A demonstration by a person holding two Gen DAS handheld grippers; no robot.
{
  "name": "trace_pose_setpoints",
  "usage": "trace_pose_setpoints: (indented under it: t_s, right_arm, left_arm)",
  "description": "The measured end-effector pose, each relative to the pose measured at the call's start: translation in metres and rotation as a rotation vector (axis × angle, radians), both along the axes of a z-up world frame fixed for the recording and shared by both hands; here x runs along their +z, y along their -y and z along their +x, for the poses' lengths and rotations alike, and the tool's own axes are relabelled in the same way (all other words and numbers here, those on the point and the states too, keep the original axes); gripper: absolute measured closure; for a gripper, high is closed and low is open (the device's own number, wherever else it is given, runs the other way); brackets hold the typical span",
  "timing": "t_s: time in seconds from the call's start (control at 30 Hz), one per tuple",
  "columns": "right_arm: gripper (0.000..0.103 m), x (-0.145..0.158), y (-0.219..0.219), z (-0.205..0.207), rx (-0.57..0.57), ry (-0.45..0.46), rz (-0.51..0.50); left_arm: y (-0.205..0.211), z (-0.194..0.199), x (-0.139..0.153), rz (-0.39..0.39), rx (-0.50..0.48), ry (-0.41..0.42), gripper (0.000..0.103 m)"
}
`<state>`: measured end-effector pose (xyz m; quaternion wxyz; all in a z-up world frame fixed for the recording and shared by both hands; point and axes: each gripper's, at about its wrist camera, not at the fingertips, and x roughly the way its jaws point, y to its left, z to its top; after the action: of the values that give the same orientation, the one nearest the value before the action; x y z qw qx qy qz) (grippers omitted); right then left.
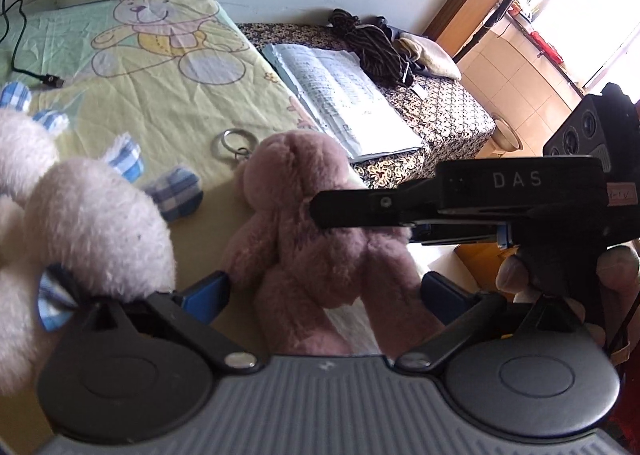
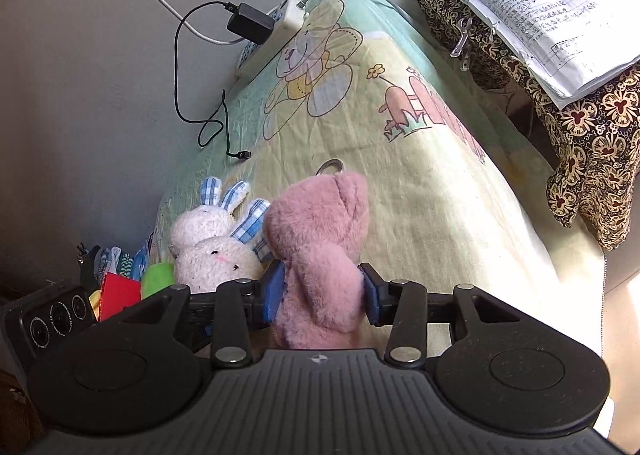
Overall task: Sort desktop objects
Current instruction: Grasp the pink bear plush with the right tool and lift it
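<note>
Right wrist view: the right gripper is clamped on the pink plush, blue pads pressed into both its sides, above the cartoon-print cloth. Two white bunnies (checked blue ears) sit just left of it, touching. Left wrist view: the left gripper stands spread wide, its fingers flanking the plush without squeezing. A key ring lies behind the plush's head.

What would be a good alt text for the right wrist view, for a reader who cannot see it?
The right gripper has its jaws closed on a pink plush bear over a cartoon-printed cloth. Two white plush rabbits lie just left of the bear; a power strip with a black charger sits at the far edge.
</note>
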<state>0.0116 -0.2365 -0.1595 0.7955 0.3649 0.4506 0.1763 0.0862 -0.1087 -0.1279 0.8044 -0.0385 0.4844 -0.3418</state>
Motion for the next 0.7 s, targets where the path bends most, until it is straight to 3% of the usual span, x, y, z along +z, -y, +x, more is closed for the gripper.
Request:
trace_pose_setpoints:
  t_s: [0.17, 0.5, 0.7]
  right_arm:
    - [0.068, 0.004, -0.002, -0.004, 0.002, -0.001, -0.014]
    - [0.07, 0.013, -0.009, -0.05, 0.054, -0.023, 0.034]
    - [0.07, 0.024, -0.025, -0.073, 0.065, -0.019, 0.019]
  left_arm:
    - [0.002, -0.004, -0.002, 0.019, 0.027, 0.009, 0.002]
    - [-0.01, -0.034, -0.002, -0.025, -0.003, -0.053, 0.002]
    - [-0.023, -0.046, 0.0, -0.059, 0.003, -0.112, 0.008]
